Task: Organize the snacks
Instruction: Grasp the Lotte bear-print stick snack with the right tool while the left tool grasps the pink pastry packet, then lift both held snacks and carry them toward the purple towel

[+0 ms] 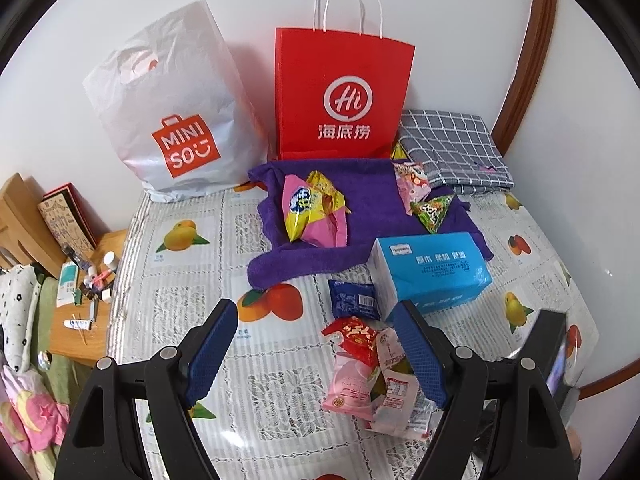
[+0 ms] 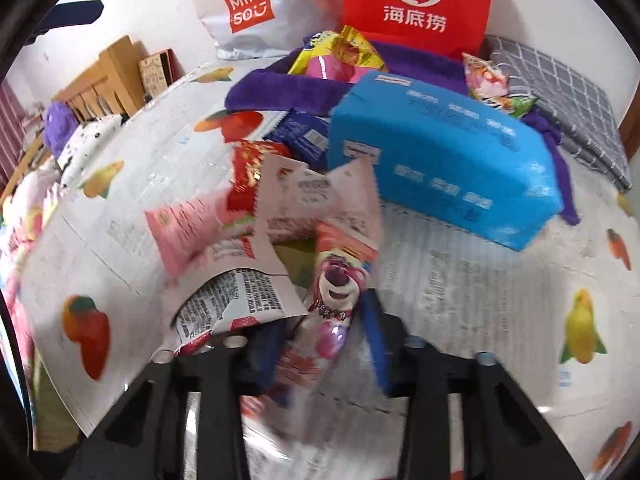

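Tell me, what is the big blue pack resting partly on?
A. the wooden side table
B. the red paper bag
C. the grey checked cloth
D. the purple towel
D: the blue pack has its far edge lying on the purple towel, with the rest on the fruit-print tablecloth.

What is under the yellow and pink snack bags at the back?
The snack bags lie on a purple towel, which is spread over the fruit-print tablecloth. Whether anything else hides beneath the towel cannot be seen, because it covers that spot.
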